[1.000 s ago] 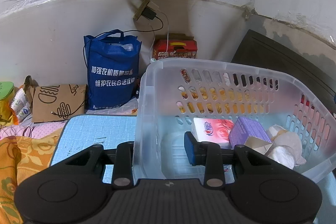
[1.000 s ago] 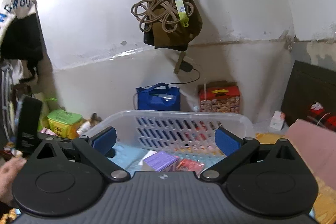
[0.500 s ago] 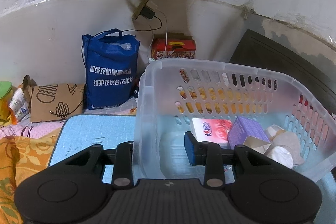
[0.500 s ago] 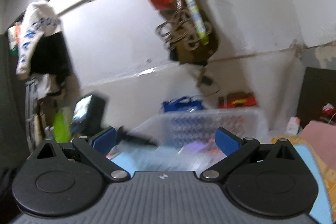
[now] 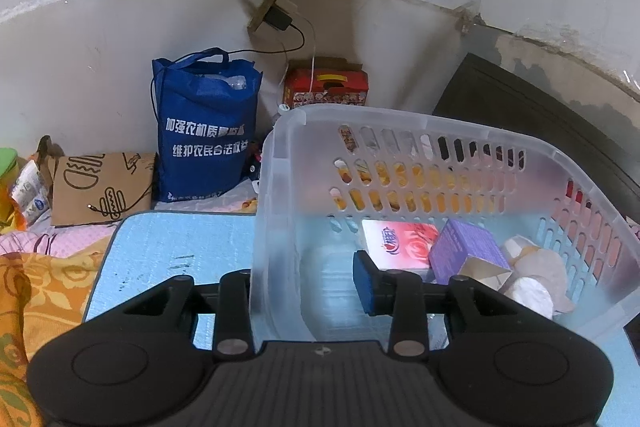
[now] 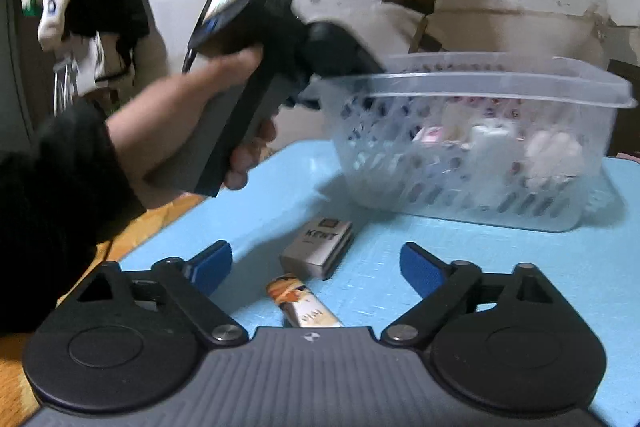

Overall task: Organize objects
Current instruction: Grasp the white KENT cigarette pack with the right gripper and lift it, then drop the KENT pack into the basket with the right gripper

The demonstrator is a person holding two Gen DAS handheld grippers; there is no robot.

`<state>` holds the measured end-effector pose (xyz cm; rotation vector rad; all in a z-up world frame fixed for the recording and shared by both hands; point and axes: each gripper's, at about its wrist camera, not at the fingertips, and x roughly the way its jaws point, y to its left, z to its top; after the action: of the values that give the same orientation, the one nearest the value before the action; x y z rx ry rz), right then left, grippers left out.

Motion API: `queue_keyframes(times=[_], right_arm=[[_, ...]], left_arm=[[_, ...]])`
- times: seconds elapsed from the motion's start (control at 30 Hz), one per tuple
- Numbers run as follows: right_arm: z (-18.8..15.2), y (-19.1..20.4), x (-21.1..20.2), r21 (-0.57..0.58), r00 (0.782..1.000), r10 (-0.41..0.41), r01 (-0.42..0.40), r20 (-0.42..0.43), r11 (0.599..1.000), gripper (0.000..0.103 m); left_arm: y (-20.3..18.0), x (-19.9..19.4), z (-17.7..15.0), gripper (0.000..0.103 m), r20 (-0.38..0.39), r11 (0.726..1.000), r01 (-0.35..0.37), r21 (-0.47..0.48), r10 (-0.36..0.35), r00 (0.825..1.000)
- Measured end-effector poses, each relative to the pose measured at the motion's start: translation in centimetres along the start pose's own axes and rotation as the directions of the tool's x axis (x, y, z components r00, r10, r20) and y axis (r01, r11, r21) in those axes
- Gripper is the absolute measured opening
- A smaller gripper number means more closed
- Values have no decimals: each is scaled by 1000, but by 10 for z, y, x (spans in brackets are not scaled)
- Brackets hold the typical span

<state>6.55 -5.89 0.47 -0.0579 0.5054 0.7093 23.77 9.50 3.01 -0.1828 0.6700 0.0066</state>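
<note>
The right gripper (image 6: 316, 267) hung low over the blue mat (image 6: 460, 247) with its blue-padded fingers spread wide and nothing between them. Directly ahead of it, near the mat's near edge, lay an orange-and-white snack pack (image 6: 304, 303), and just beyond that, a grey cigarette box (image 6: 318, 247) marked KENT, the two close together but whether touching could not be told. Farther on, toward the mat's far right corner, sat the clear plastic basket (image 6: 480, 83). The left gripper (image 5: 308, 283) straddled the basket's near left wall (image 5: 272, 227), one finger outside and the blue-padded one inside; how tightly it clamped could not be told. In the right wrist view, the person's hand (image 6: 224, 107) held that gripper's handle. Inside the basket, a pink tissue pack (image 5: 396, 239) lay flat, a purple box (image 5: 468, 255) leaned beside it, and crumpled paper (image 5: 532, 275) filled the right end. Against the wall behind stood a blue bag (image 5: 204, 131) and a red box (image 5: 326, 89).
</note>
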Motion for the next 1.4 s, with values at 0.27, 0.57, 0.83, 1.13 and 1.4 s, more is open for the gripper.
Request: queue_keyframes(times=[0.27,0.57,0.83,1.13,1.4], right_arm=[[6,7,50,-17,985,9,-12,-172,1000,79],[6,4,57,-43,981,-26,18,-193,999,48],[1,-37,8,18,993,-40,43,-113,999,46],[17,-58,-76,44,998,65,-65,-4,997,46],[107,-96,-77,8,991,5,-6,132,1000,46]], left_arm=[[2,1,0,42,-13,1000,30,-1,-30,999],[1,0,-1,43,-14,999,39,10,-38,999],[1,1,-1,43,-17,999,43,11,-43,999],[-1,1,2,44,-2,1000,4,16,-4,1000],[-8,1,6,44,-5,997,-68,42,69,998]])
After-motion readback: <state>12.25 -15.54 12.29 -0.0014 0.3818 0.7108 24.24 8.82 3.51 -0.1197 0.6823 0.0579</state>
